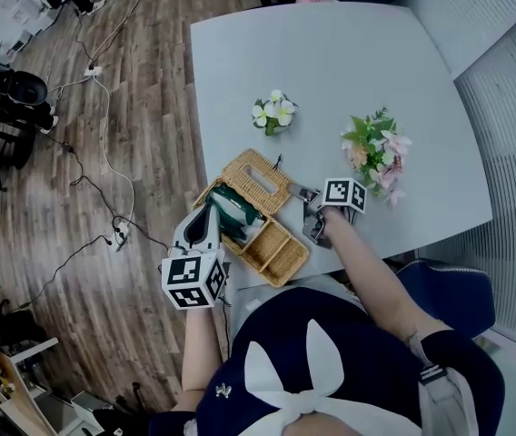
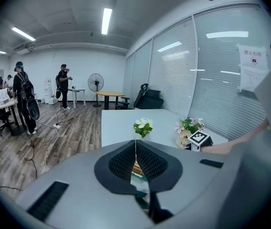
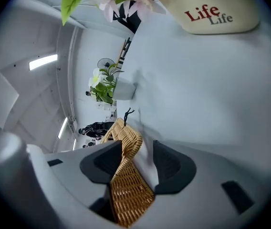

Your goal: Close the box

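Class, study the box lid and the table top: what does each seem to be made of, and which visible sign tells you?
The lid: woven wicker or rattan, tan, matt; crossing strands show. The table top: smooth pale grey, probably laminate; even, no grain.

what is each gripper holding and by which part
Nothing is clamped. The right gripper has the edge of the lid between its open jaws; the left gripper is shut on nothing.
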The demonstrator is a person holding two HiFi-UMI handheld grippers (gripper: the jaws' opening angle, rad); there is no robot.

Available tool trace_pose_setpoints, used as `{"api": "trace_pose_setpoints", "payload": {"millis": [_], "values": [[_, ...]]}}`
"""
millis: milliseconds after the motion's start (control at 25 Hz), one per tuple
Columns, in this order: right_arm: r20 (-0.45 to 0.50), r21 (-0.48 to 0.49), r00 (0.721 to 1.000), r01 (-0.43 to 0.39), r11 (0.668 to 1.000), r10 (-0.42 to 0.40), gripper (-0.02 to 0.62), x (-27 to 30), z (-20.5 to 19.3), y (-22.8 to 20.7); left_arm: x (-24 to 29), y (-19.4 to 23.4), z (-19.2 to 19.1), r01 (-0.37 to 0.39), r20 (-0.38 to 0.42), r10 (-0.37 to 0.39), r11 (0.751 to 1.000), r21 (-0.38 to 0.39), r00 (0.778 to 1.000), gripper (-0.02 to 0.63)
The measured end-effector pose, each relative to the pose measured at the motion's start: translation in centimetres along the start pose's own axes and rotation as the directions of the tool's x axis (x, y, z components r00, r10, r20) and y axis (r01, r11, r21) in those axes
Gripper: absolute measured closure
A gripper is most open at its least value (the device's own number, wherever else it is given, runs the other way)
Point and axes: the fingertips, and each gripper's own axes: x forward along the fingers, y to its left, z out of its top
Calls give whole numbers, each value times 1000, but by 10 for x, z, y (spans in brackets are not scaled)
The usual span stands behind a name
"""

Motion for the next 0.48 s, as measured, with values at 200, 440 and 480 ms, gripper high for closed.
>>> {"api": "trace_pose_setpoints", "payload": {"millis": [200,440,480], "values": [[-6,25,1000,-22,999,23,408,4,-1,2,2,4,-6,-14,-16,14,1000,0,1000,583],[-9,1,1000,-29,1000,29,464,3,1,7,4,5,-10,-12,-30,12,1000,-6,999,583],[-10,-10,1000,-23,1000,23,463,4,1,7,4,5,-11,-10,-29,9,1000,-8,1000,583]]}}
